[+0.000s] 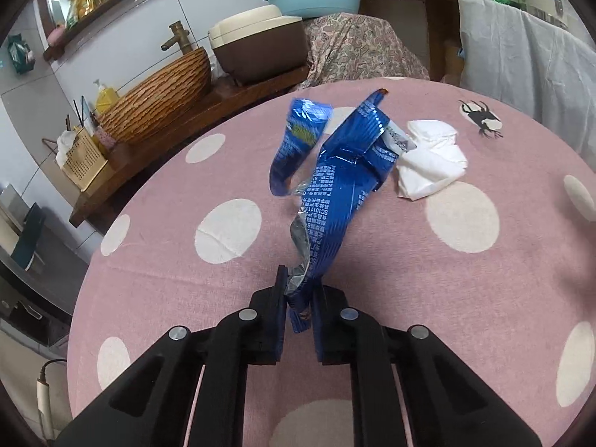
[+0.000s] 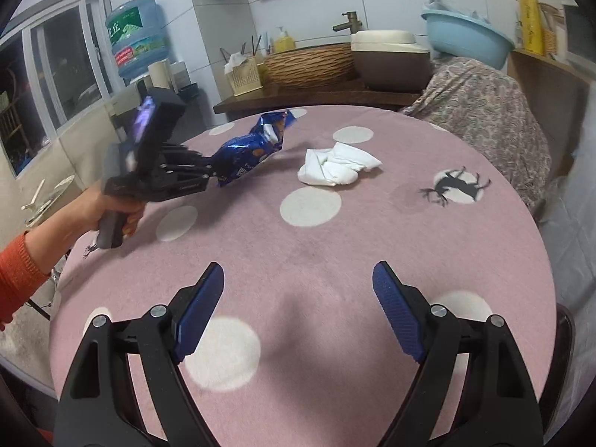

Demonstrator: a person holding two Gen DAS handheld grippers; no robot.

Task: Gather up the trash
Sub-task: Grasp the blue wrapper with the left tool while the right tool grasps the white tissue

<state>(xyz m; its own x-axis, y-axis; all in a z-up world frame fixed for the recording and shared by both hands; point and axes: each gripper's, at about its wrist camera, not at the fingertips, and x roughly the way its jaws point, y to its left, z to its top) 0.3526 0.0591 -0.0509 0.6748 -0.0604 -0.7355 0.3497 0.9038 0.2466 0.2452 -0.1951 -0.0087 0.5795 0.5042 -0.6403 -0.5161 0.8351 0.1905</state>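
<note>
Left tongs point(image 1: 300, 298) pinch the blue wrapper point(image 1: 335, 193); only the right view shows right tongs point(image 2: 298, 298) wide.

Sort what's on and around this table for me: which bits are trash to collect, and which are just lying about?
Trash to collect:
- blue snack wrapper, clamped in the left hand-held gripper
- crumpled white tissue, loose on the pink dotted tablecloth; the right hand-held gripper is open and empty

Just lying about:
- light blue basin
- woven basket
- water jug
</note>
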